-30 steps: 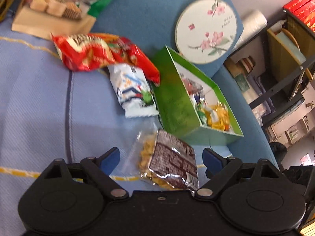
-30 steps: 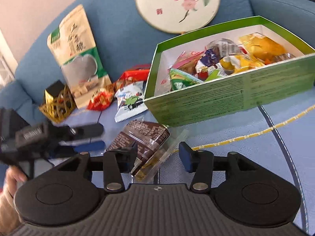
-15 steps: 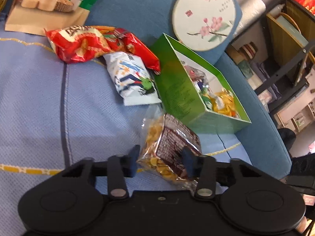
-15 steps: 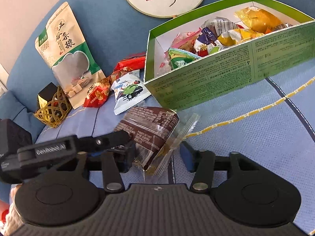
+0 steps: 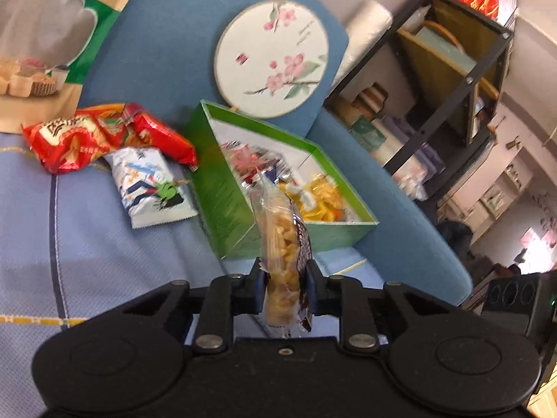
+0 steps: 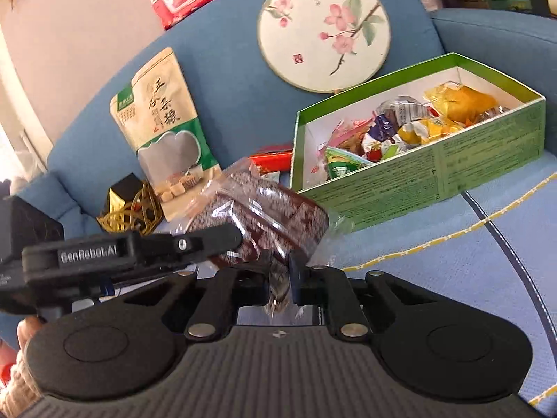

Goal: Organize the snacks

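A clear packet of yellow snacks with a brown label [image 5: 282,240] hangs lifted above the blue cloth. My left gripper [image 5: 283,273] is shut on its lower end, and the packet stands edge-on between the pads. My right gripper [image 6: 280,266] is shut on the near edge of the same packet [image 6: 275,209]. In the right wrist view the left gripper's finger [image 6: 209,238] lies against the packet's left side. Just beyond stands the open green box [image 6: 435,177], holding several wrapped snacks. A red packet [image 5: 87,136] and a white-and-blue packet [image 5: 149,183] lie left of the box [image 5: 222,205].
A large beige-and-green pouch [image 6: 163,129] and a round flowered fan [image 6: 322,31] lean on the blue sofa back. A gold wire basket [image 6: 128,209] sits left of the pouch. A black shelf unit [image 5: 452,69] stands past the sofa's right end. A hand [image 6: 24,331] shows at lower left.
Both grippers went from open around the packet lying on the cloth to shut on it. The packet has risen off the cloth and turned on edge.
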